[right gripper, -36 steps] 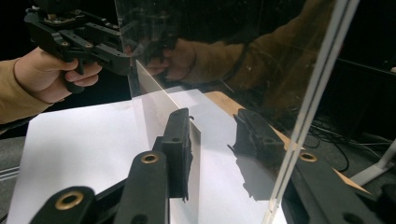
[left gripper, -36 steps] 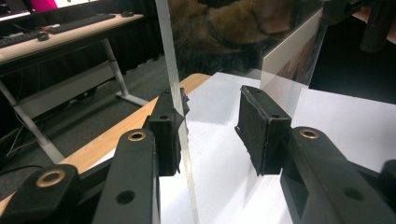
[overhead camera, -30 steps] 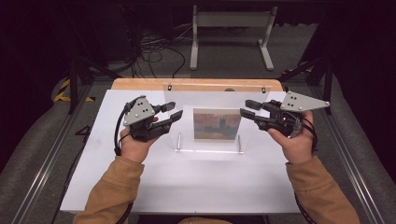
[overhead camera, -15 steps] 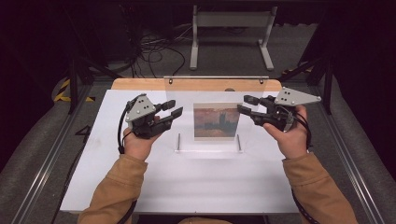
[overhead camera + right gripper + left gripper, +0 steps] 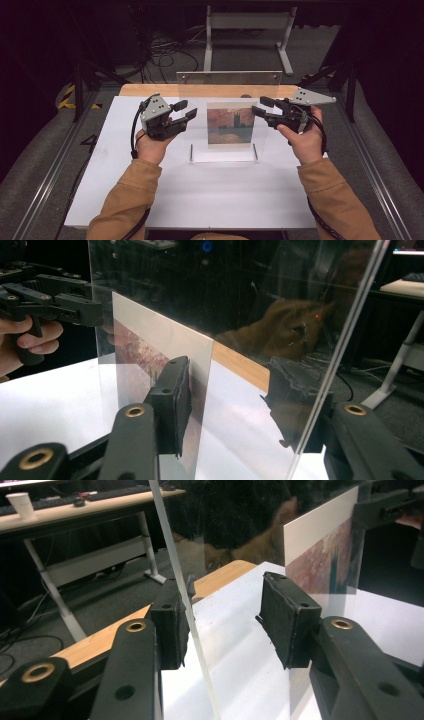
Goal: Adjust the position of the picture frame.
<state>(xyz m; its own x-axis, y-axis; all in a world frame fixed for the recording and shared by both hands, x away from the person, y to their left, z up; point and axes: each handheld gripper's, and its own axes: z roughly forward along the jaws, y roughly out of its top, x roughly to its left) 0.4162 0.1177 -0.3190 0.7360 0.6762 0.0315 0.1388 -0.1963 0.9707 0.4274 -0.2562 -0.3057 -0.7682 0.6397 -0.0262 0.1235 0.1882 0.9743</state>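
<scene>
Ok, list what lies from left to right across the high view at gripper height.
Left gripper → left edge of the clear acrylic sheet → picture standing behind the sheet → right gripper, its jaws at the sheet's right edge.

Your left gripper (image 5: 184, 111) sits at the left edge of the clear acrylic stand (image 5: 229, 95), jaws parted and pointing right towards it. Your right gripper (image 5: 264, 107) mirrors it at the stand's right edge, jaws parted and pointing left, its grey three-cornered plate (image 5: 311, 96) on top. Between the two, the stand rises upright from the white table top (image 5: 220, 195), and the picture card (image 5: 231, 126) in it shows a reddish sky over dark towers and bluish water. Your hands grip both tools from below, brown sleeves (image 5: 131, 200) coming in from the bottom. A wooden strip (image 5: 150, 90) edges the far side of the table
</scene>
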